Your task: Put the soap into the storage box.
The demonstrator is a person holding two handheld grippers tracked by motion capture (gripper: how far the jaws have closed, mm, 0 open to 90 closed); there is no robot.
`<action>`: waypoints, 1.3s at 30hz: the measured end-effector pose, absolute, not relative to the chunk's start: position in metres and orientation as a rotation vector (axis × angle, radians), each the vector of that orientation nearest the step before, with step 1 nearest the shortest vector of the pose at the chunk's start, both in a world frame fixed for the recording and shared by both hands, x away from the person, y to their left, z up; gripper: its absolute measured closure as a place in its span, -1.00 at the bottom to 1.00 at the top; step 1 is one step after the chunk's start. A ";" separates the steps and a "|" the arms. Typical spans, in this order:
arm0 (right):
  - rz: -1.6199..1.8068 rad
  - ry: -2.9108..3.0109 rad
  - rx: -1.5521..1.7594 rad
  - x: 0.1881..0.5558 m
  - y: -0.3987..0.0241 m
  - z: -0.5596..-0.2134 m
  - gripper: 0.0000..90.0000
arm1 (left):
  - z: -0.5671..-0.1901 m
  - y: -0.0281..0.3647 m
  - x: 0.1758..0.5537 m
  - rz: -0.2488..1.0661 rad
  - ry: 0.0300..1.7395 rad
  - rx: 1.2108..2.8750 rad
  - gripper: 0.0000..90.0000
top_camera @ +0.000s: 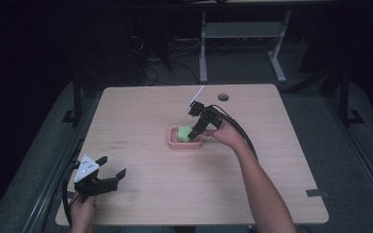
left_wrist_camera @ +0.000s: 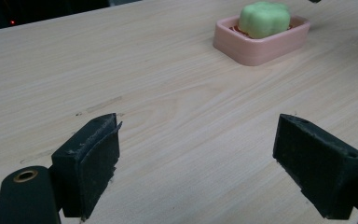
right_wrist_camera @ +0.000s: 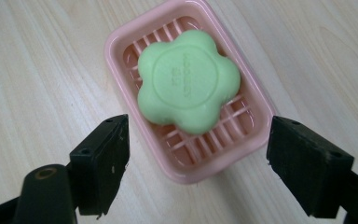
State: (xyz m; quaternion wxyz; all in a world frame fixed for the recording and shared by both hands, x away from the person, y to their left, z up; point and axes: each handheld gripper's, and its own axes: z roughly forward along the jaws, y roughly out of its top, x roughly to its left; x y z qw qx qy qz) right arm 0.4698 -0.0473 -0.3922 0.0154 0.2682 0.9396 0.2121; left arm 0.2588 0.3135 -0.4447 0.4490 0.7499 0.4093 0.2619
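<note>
A green flower-shaped soap (top_camera: pixel 184 133) (right_wrist_camera: pixel 188 81) (left_wrist_camera: pixel 264 18) lies in a pink slatted soap dish (top_camera: pixel 173 142) (right_wrist_camera: pixel 121 44) (left_wrist_camera: pixel 261 49) near the middle of the table. My right gripper (top_camera: pixel 196 130) (right_wrist_camera: pixel 198 163) hovers just above the dish's near end, open, its jaws wider than the dish and touching nothing. My left gripper (top_camera: pixel 111 167) (left_wrist_camera: pixel 198 163) rests low at the table's front left, open over bare wood, far from the dish.
The light wooden table (top_camera: pixel 141 107) has a round cable hole (top_camera: pixel 223 97) at its back edge. A white tag (top_camera: pixel 196 96) sticks up from the right gripper. Desk legs and cables stand on the dark floor behind.
</note>
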 end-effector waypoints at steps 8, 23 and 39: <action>0.658 2.920 0.848 0.462 -0.063 -0.393 -0.52 | -0.445 0.316 0.258 0.653 1.018 1.860 -0.68; 0.669 2.909 0.879 0.448 -0.088 -0.390 -0.51 | -0.446 0.314 0.258 0.648 1.017 1.865 -0.68; 0.701 2.897 0.941 0.433 -0.114 -0.390 -0.50 | -0.446 0.312 0.259 0.645 1.014 1.878 -0.68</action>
